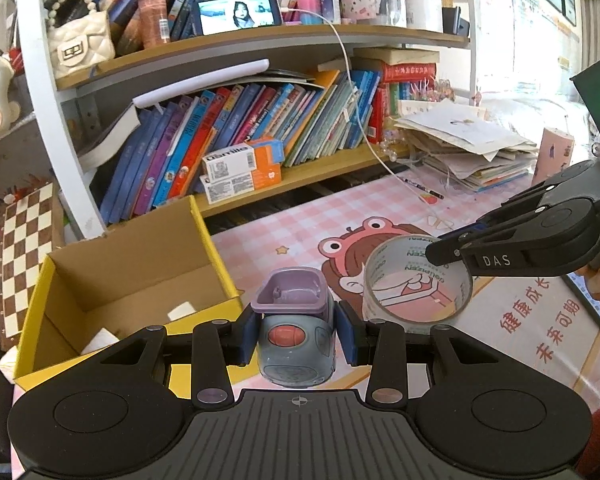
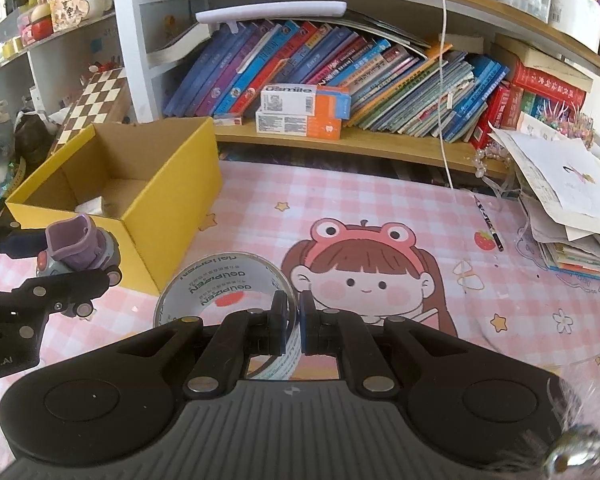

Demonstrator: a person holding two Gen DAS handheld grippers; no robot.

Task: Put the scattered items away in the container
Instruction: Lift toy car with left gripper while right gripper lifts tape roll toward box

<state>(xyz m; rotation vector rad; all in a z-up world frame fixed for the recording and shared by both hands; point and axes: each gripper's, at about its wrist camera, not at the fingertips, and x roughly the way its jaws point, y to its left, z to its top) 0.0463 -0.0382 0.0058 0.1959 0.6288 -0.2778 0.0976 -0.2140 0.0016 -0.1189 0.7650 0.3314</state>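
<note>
1. while the left wrist view looks straight down the left gripper [image 1: 296, 338], its jaws are partly open and closed onto the sides of a grey toy car [image 1: 296, 350], held just beside the yellow box [image 1: 40, 304].
2. only that view shows the car's glossy rounded plastic body, its red oval button and the purple square tub on top.
3. the right wrist view shows what the other hides: the right gripper [image 2: 294, 322] with jaws nearly together, pinching the thin wall of a clear tape roll [image 2: 220, 280] over the surface [image 2: 380, 216].
4. it also sees into the box's brown corrugated inside, where white scraps lie.
5. the tape is a shiny see-through ring with printed lettering; the surface is a pink checked cartoon mat.
</note>
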